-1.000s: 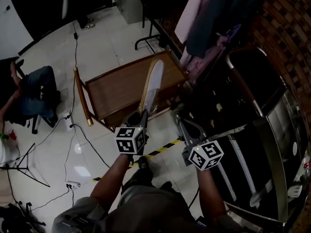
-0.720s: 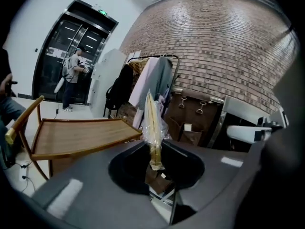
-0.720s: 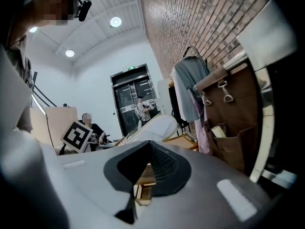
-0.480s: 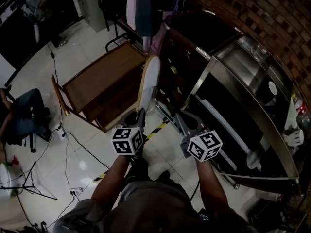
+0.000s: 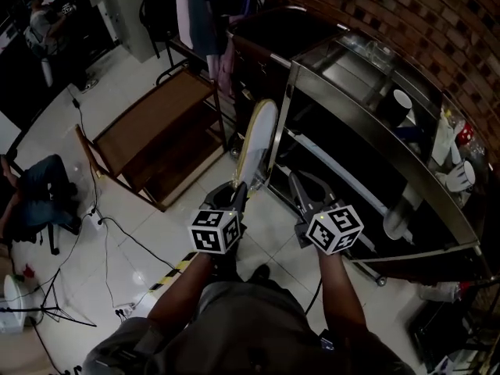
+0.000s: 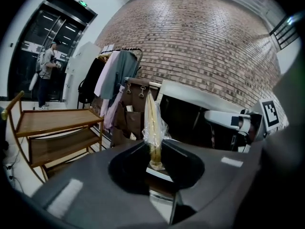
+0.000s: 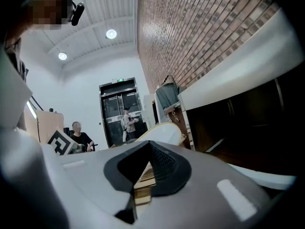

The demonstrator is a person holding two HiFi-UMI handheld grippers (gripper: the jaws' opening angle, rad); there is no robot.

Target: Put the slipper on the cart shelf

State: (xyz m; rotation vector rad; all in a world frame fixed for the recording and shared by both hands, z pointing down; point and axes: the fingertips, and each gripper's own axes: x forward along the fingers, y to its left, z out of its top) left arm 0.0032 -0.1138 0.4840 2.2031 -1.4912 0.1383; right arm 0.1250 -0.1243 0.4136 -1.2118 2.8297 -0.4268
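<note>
Once beside the rack (image 5: 154, 133), slipper (image 5: 258, 141) now at cart (image 5: 367, 135) in clenched left gripper (image 5: 239, 191); right gripper (image 5: 296, 180) closed.

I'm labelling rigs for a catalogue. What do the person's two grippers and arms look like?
Both the left gripper and right gripper have grey bodies with black pads, ribbed on the right one. Each carries a white cube printed with black square markers. The forearms are bare; the clothing is grey.
</note>
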